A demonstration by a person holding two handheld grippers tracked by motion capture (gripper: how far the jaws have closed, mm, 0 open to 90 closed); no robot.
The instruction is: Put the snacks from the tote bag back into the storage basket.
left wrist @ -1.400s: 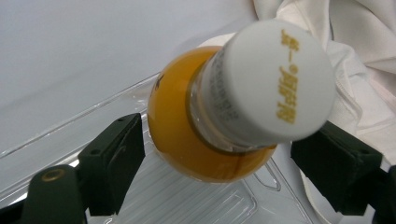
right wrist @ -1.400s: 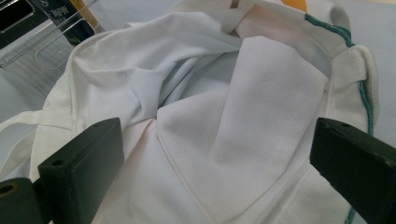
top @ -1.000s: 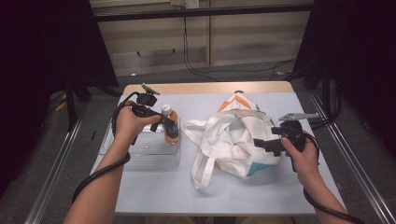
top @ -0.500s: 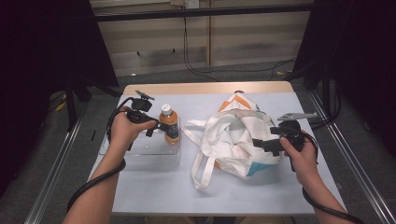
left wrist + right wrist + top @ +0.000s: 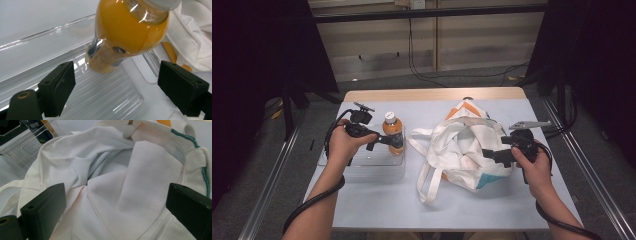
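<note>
My left gripper [image 5: 382, 140] sits over the clear plastic tray [image 5: 362, 167] on the left half of the table [image 5: 492, 210], pointing toward three o'clock at the orange bottle [image 5: 393, 132]. Through the left gripper view my jaws stand wide apart with nothing between the pads; the orange bottle [image 5: 125, 32] rises just beyond them, at about twelve o'clock from the gap, its base on the ribbed floor of the clear plastic tray [image 5: 105, 95]. The pads do not touch it. From above, the bottle stands upright with a white cap, near the tray's far right corner, just beside the white cloth bag [image 5: 462, 150].

My right gripper [image 5: 492, 154] is at the bag's right side, aimed toward nine o'clock into the crumpled cloth. In the right gripper view those jaws are also spread wide, empty, with folds of the white cloth bag [image 5: 120, 182] lying ahead of them and between their tips; I cannot tell whether a pad brushes the fabric. A green-stitched hem runs at two o'clock there. The bag's straps trail toward the table's near edge, at about seven o'clock from the bag's body.
</note>
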